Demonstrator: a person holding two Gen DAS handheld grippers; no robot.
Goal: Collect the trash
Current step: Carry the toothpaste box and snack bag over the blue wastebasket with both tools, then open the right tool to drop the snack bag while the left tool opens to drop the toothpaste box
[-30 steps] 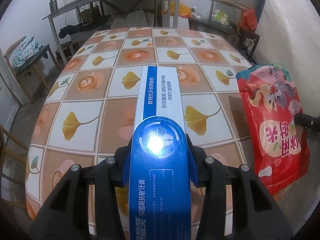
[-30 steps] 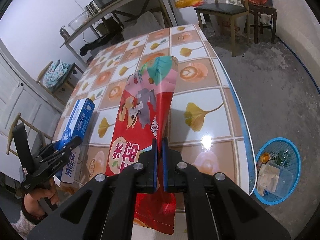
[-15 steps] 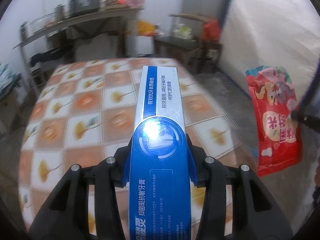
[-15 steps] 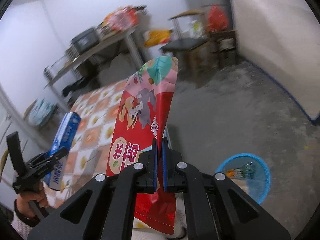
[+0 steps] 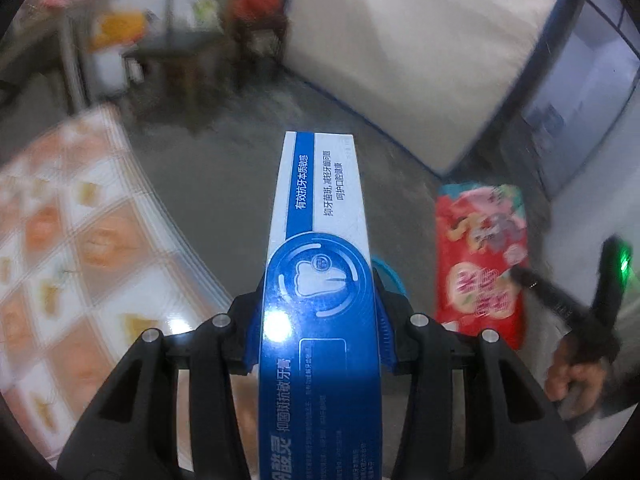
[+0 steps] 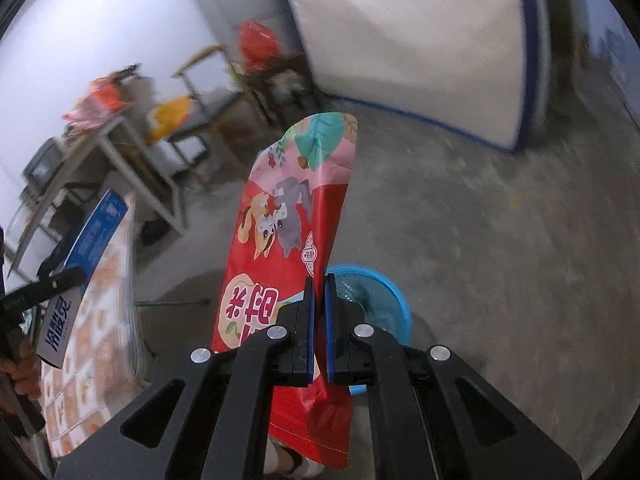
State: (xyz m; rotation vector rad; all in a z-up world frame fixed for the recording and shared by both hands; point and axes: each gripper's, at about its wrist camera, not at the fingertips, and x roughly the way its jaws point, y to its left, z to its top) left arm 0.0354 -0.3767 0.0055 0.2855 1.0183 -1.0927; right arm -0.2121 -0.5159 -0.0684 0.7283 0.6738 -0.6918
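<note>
My left gripper [image 5: 318,312] is shut on a long blue and white toothpaste box [image 5: 318,240] that sticks out forward over the concrete floor. My right gripper [image 6: 319,280] is shut on the edge of a red snack bag [image 6: 288,220], held upright. A blue round bin [image 6: 376,300] sits on the floor just behind that bag; only a sliver of the bin's rim [image 5: 390,272] shows beside the box in the left wrist view. The snack bag [image 5: 482,256] and the right gripper with a hand appear at the right of the left wrist view. The toothpaste box [image 6: 86,256] shows at the right wrist view's left.
The table with its patterned cloth [image 5: 72,248] lies to the left, its edge [image 6: 128,280] close to both grippers. A white mattress [image 5: 420,48] leans on the far wall. Chairs and a metal shelf [image 6: 120,152] with bags stand at the back left. Bare concrete floor [image 6: 480,240] surrounds the bin.
Both grippers have swung right, off the table and out over the floor, each carrying its item. The blue bin has moved from the right wrist view's edge to just behind the bag.
</note>
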